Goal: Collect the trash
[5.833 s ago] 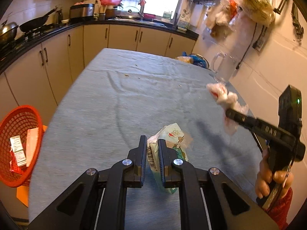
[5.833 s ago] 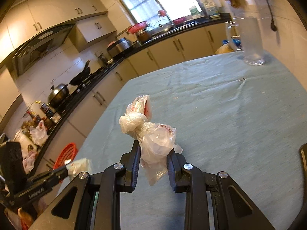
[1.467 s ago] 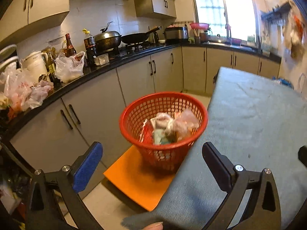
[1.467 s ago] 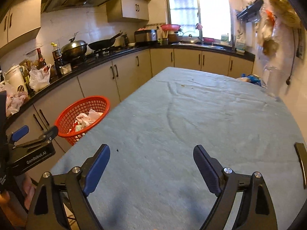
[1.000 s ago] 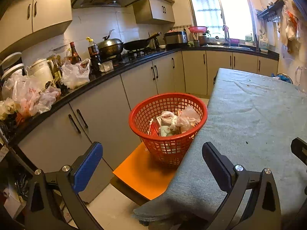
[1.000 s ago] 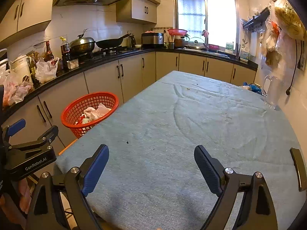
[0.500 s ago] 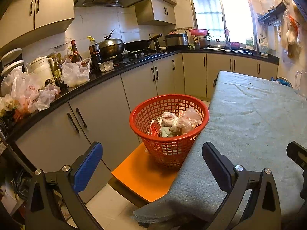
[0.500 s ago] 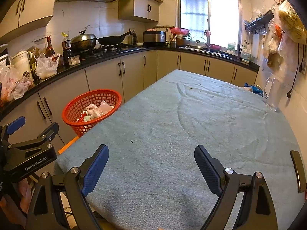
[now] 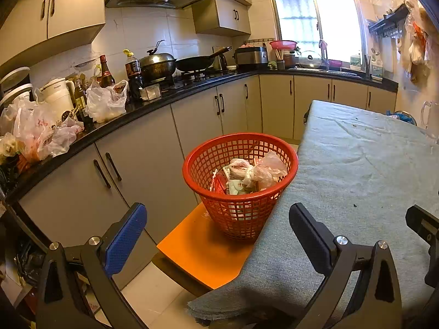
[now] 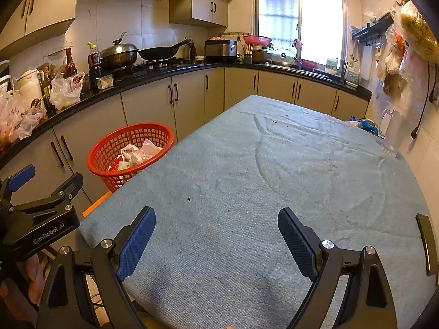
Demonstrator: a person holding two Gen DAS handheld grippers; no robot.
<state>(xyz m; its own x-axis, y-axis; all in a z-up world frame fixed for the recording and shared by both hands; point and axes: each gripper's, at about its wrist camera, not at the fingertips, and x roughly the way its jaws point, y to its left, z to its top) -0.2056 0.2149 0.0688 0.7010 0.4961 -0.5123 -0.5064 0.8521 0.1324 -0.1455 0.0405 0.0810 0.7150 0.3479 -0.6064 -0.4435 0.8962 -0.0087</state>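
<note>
Both the left hand-held gripper (image 9: 218,229) and the right hand-held gripper (image 10: 216,231) are spread and empty. The knotted plastic bag (image 9: 258,171) lies in the red basket (image 9: 241,208) at frame centre; only the left view shows the orange stool (image 9: 203,249) beneath, beside the bench (image 10: 274,178).

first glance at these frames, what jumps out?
The red mesh basket on an orange stool beside the table, with a knotted plastic bag on top of other wrappers in it. Then the long table's grey-blue cloth, bare but for crumbs, with a clear jug at its far right edge. Both the left gripper and the right gripper are wide open and hold nothing.
</note>
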